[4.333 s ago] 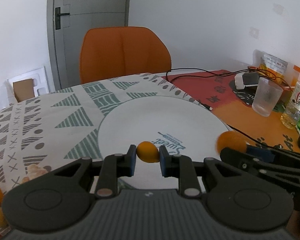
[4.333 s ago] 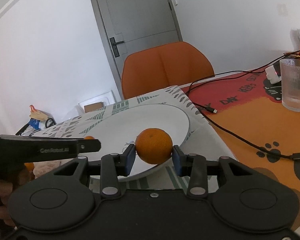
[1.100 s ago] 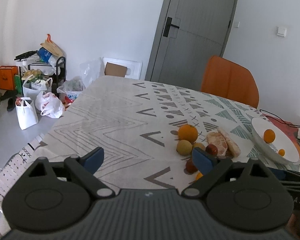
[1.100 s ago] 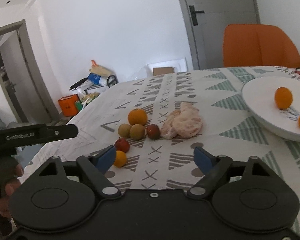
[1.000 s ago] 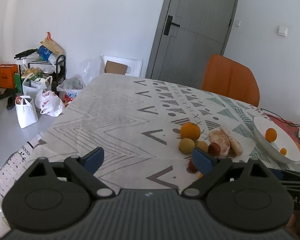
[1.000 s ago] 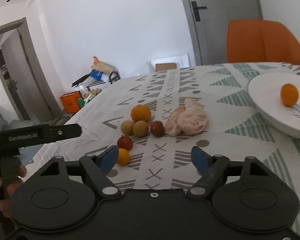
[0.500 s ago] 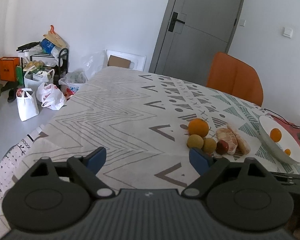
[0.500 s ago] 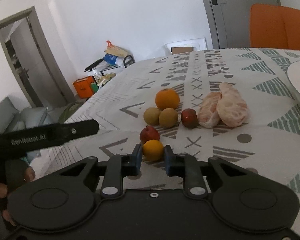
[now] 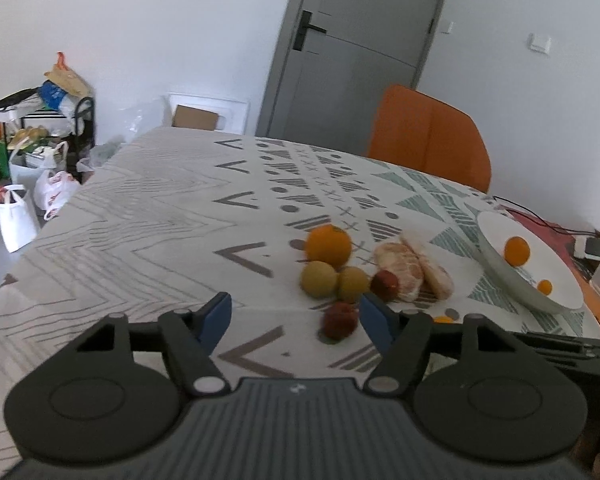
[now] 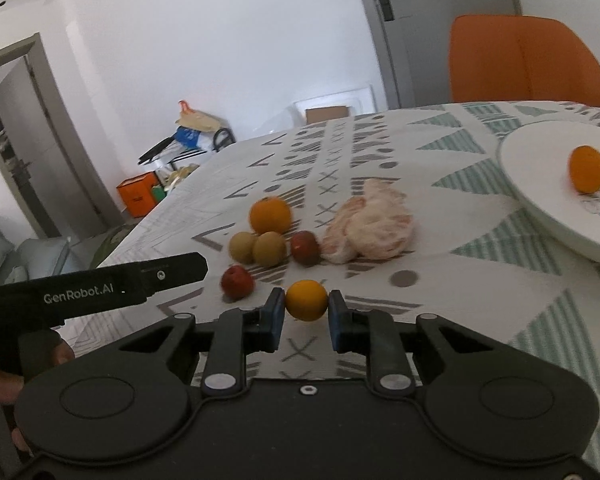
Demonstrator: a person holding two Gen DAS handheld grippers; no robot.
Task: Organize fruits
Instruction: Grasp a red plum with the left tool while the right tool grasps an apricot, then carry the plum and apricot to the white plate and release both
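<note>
- We are clamping the right tool (image 10: pixel 306 314) on a small orange fruit (image 10: pixel 306 300), its blue pads pressing both sides of it just above the desk (image 10: pixel 460 272).
- We are closing the left tool (image 9: pixel 296 316); its pads are standing apart, with a dark red fruit (image 9: pixel 340 320) lying between them near the right-hand pad, untouched.
- Ahead of the right tool, a large orange (image 10: pixel 270 214), two yellow-green fruits (image 10: pixel 256 247), another red fruit (image 10: pixel 305 247) and peeled segments (image 10: pixel 370 226) are sitting together on the patterned cloth.
- Further ahead and to the right of both tools, a white plate (image 10: pixel 540 184) is holding an orange (image 10: pixel 587 169).
</note>
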